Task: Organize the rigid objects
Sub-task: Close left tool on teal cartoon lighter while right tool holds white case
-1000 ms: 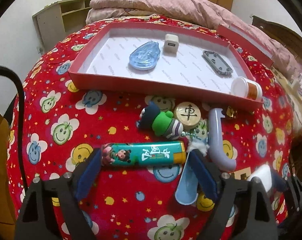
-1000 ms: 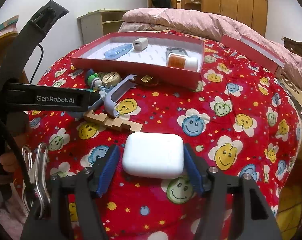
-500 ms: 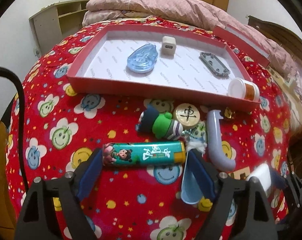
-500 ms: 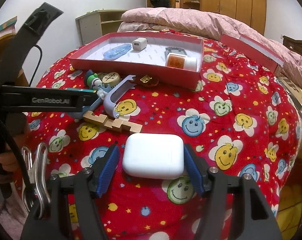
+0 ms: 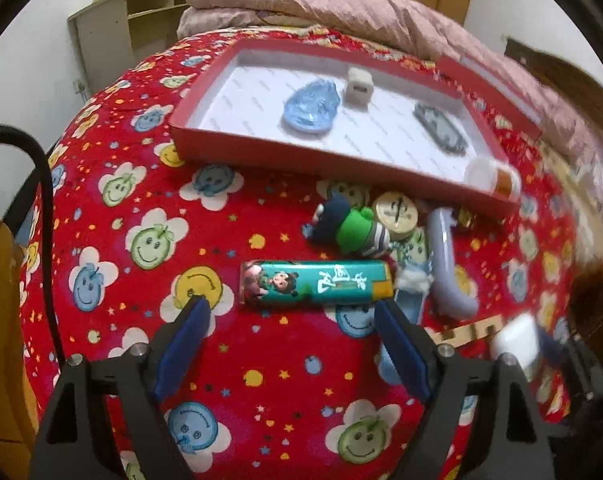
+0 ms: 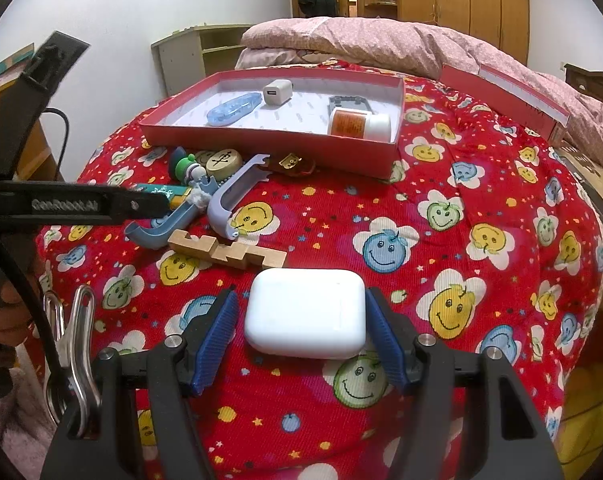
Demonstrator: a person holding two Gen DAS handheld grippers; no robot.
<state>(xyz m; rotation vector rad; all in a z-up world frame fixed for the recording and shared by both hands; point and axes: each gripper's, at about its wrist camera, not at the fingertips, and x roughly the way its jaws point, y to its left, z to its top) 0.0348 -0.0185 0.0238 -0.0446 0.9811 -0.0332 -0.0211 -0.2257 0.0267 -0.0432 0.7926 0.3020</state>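
Note:
A teal cartoon lighter point(image 5: 316, 282) lies on the red smiley cloth, just beyond my open left gripper point(image 5: 291, 330), which is empty. My right gripper point(image 6: 301, 324) is open around a white earbud case point(image 6: 306, 312); its blue pads flank the case, with a small gap on the left. The red tray point(image 5: 261, 148) holds a blue oval piece point(image 5: 311, 110), a white charger cube point(image 5: 358, 87), a grey plate point(image 5: 441, 128) and a pill bottle point(image 5: 493, 178).
Before the tray lie a green toy figure point(image 5: 349, 230), a wooden chess disc point(image 5: 395, 211), a lilac hook point(image 5: 447, 264), a blue shoehorn point(image 6: 161, 226) and a wooden zigzag block point(image 6: 225, 252). A carabiner point(image 6: 71, 344) hangs at left. The tray lid point(image 6: 505, 94) rests by the pink quilt.
My left gripper has drawn back and shifted left, so the lighter now lies clear beyond its fingertips. The right gripper has stayed around the case.

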